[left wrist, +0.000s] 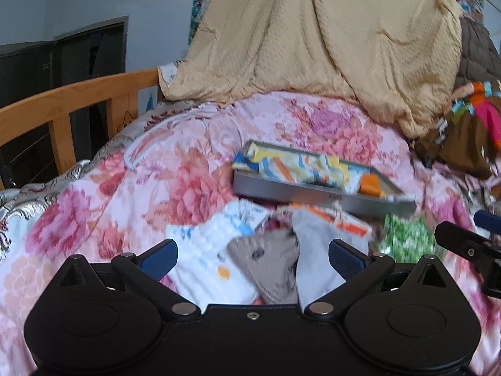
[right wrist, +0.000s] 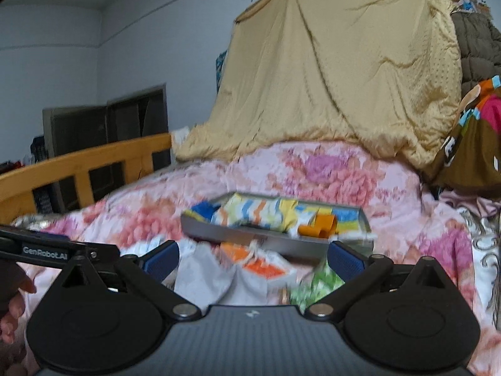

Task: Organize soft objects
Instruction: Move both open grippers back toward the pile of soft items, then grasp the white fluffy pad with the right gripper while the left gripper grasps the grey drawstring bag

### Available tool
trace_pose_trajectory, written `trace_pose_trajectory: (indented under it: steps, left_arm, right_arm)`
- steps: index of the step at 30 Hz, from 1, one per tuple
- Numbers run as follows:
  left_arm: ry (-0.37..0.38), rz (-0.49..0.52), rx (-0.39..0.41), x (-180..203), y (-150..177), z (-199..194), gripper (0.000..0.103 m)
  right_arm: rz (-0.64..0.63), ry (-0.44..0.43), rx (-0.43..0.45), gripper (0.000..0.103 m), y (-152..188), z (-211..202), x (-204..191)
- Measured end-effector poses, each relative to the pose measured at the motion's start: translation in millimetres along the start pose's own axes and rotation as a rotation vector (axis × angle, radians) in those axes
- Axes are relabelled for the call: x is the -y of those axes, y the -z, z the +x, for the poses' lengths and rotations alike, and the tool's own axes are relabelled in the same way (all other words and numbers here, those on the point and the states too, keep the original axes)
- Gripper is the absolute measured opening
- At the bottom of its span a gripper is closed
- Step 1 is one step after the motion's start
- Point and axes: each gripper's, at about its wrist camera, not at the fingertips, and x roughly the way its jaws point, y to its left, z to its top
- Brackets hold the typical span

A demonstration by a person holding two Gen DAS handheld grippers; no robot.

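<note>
— What is seen on the left of the bed?

— A wooden rail (left wrist: 75,100) is seen along the edge, and a floral quilt (left wrist: 175,169) is spread across the mattress. A white cord (left wrist: 147,147) is laid on it in a loop.

— And the loose soft things?

— A small heap is gathered in the near middle of the quilt: a white cloth (left wrist: 206,250) with blue and orange marks, then a grey-brown sock (left wrist: 269,266), then a pale grey cloth (left wrist: 316,244), with an orange-and-white piece (left wrist: 341,219) just behind and a green-and-white cloth (left wrist: 404,235) furthest right.

— Is a container in use?

— A shallow metal tray (left wrist: 281,188) is set just behind the heap — tilted on the quilt. Folded striped cloths (left wrist: 300,166) are packed in it, and an orange piece (left wrist: 369,188) lies at its right end.

— How are the tools held?

— The left gripper (left wrist: 253,257) is spread wide above the sock and white cloth; nothing is gripped. The right gripper (right wrist: 253,258) is likewise spread wide over the grey cloth (right wrist: 203,272), with nothing held.

— Behind it all?

— A tan blanket (left wrist: 313,37) is draped high against the wall.
</note>
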Motion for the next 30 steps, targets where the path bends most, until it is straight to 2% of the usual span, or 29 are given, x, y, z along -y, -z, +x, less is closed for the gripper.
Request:
trace_pose_trajectory:
  steps: [7, 19, 26, 30]
  left_arm:
    - [0.026, 0.097, -0.025, 1, 25, 1, 0.102]
    - [0.048, 0.196, -0.037, -5, 45, 16, 0.102]
    - [0.089, 0.35, 0.014, 8, 44, 32, 0.102]
    - [0.157, 0.443, 0.001, 19, 35, 49, 0.102]
  right_arm:
    - [-0.019, 0.001, -0.075, 0.103, 17, -5, -13]
    - [-0.094, 0.024, -0.248, 0.103, 30, 28, -25]
    - [0.0, 0.039, -0.335, 0.103, 35, 51, -7]
    - [-0.076, 0.024, -0.346, 0.103, 33, 62, -4]
